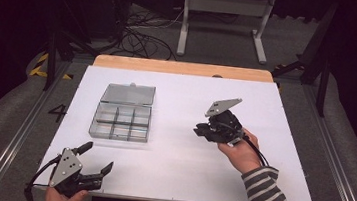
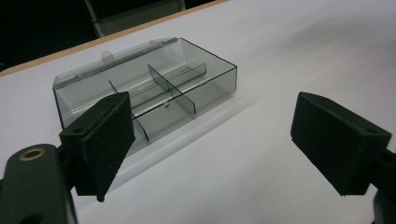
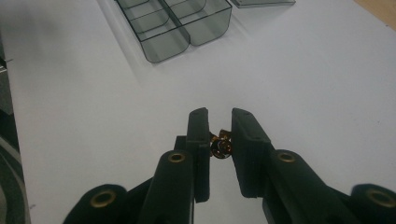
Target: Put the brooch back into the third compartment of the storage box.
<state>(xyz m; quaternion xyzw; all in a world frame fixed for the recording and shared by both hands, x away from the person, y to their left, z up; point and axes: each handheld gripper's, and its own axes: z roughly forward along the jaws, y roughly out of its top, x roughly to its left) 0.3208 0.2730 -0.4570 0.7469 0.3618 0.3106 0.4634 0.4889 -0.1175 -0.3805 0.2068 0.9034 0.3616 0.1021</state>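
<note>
**Small brass part pinched, tray waiting open**

The room beyond the table was dark, with a floor (image 1: pixel 213 39) of grey carpet, loose cables and a pale metal frame (image 1: pixel 225 7) standing at twelve o'clock. The table (image 1: pixel 179 171) carried a white sheet, with a strip of bare wood at its far edge. The sheet looked smooth and flat, so a dropped part would likely bounce or roll.

At about ten o'clock from the table's middle sat a clear grey compartment box (image 1: pixel 121 122), its lid (image 1: pixel 129 94) laid back flat toward twelve o'clock. Its cells looked empty as far as the views showed.

The left gripper (image 1: pixel 97 160) hung at seven o'clock, near the table's front edge, jaws spread wide with nothing between them, aimed toward the box. The right gripper (image 1: pixel 202 130) sat at about three o'clock from the box, well apart from it, held by a hand (image 1: pixel 241 155) in a striped sleeve. In the right gripper view, its jaws were drawn close on a small brass-coloured part (image 3: pixel 220 145), too small to identify; it seemed pinched near the rear of the pads rather than at the tips.

The main risk, as I judged it, was that part slipping: the hold looked slight, and a tilt or jolt on the way to the box could shake it loose. Releasing from too high could also send it over a divider into the wrong cell.
</note>
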